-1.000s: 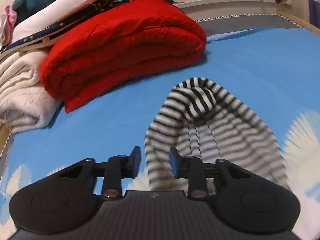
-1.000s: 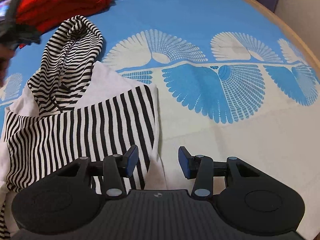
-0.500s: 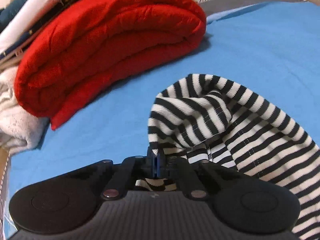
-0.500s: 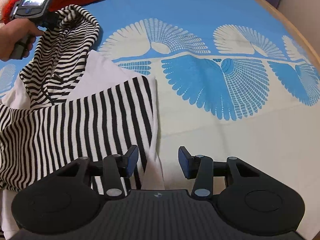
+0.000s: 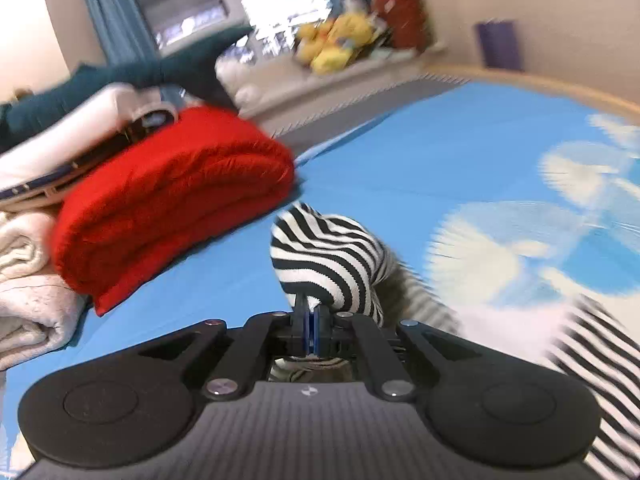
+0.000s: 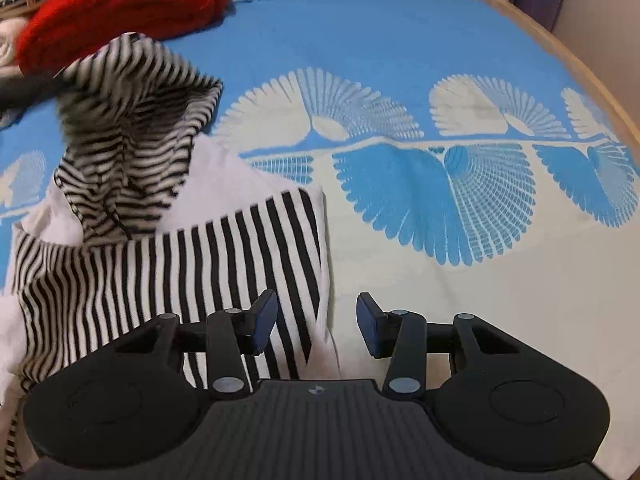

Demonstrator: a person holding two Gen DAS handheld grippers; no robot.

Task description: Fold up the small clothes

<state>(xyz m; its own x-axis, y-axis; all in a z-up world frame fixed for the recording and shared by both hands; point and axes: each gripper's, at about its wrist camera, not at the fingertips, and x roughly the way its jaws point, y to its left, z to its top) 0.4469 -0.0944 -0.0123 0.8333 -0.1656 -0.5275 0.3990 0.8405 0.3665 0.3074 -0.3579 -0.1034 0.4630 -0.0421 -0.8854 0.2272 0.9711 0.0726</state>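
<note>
A small black-and-white striped hooded garment [image 6: 168,256] lies on the blue bedspread [image 6: 400,48]. My left gripper [image 5: 310,322] is shut on the tip of its striped hood [image 5: 328,256], which it holds lifted off the bed. In the right wrist view the raised hood [image 6: 132,120] is blurred and stands up at the left. My right gripper [image 6: 316,326] hovers open over the garment's lower right corner, with nothing pinched between its fingers.
A folded red blanket [image 5: 168,208] lies at the far left on a stack of white and cream linens [image 5: 28,280]. The bed's wooden rim [image 6: 568,56] curves along the right. Plush toys [image 5: 340,44] sit on a ledge behind the bed.
My left gripper reached the hood, shut on its tip and lifted it up and back toward the garment's body. The right gripper stayed open and still.
</note>
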